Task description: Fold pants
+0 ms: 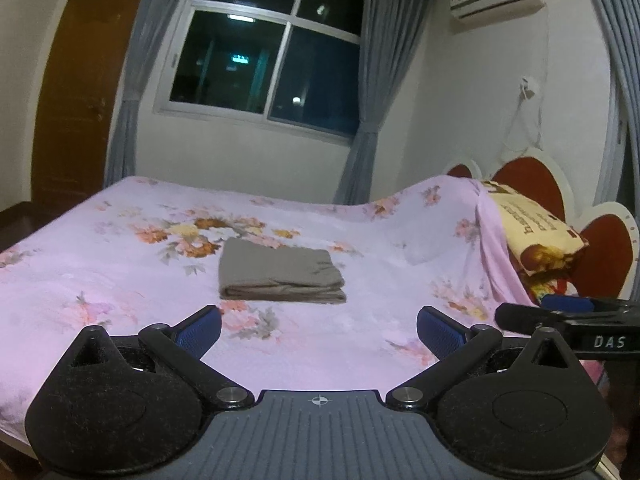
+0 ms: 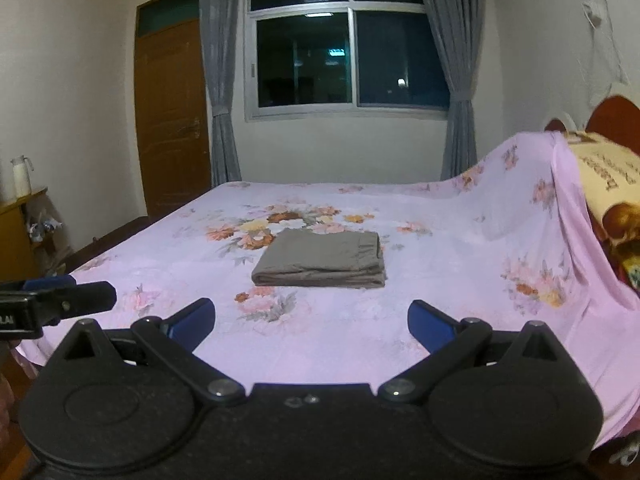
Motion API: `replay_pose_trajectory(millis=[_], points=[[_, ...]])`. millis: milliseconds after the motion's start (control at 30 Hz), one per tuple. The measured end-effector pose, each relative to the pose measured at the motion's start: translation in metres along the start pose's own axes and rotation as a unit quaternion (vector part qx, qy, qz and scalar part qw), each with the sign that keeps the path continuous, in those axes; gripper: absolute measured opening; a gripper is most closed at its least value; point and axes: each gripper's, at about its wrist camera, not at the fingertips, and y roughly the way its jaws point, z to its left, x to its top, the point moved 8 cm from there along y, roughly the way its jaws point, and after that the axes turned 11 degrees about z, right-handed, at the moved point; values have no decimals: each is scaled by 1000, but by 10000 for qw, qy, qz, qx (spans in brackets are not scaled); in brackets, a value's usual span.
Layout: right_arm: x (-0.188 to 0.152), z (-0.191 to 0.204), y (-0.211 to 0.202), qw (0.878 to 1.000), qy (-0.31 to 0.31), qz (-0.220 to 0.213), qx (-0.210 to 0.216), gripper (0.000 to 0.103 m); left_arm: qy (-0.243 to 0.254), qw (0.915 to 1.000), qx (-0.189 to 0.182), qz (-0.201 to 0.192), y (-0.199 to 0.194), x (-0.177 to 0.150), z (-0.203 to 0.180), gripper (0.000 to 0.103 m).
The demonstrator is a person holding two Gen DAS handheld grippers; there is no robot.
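Left wrist view: folded pants (image 1: pixel 281 271) lie far ahead, long axis left-right, beyond both released, empty grippers—left gripper (image 1: pixel 319 330), right gripper (image 2: pixel 311 325).

I see the pants (image 1: pixel 280 274) as matt grey-brown cloth, softly creased. Under them the bedsheet (image 1: pixel 100 256) is smooth pink floral fabric. My left gripper (image 1: pixel 319 330) has matt black plastic arms, ribbed blue pads (image 1: pixel 436 334) and shiny metal pivot bolts. The door (image 2: pixel 172 116) looks like varnished wood.
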Motion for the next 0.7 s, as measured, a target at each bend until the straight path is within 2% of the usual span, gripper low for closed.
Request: replay_pose_trajectory(millis=[200,700], points=[[13,6,0,9998,-79,-124,-112,103,-32,10000,7,-61,2,9,9,103],[0,15,-2,9999,-117,-81,-47,103,26,9999,1,-98,3,9,5,103]])
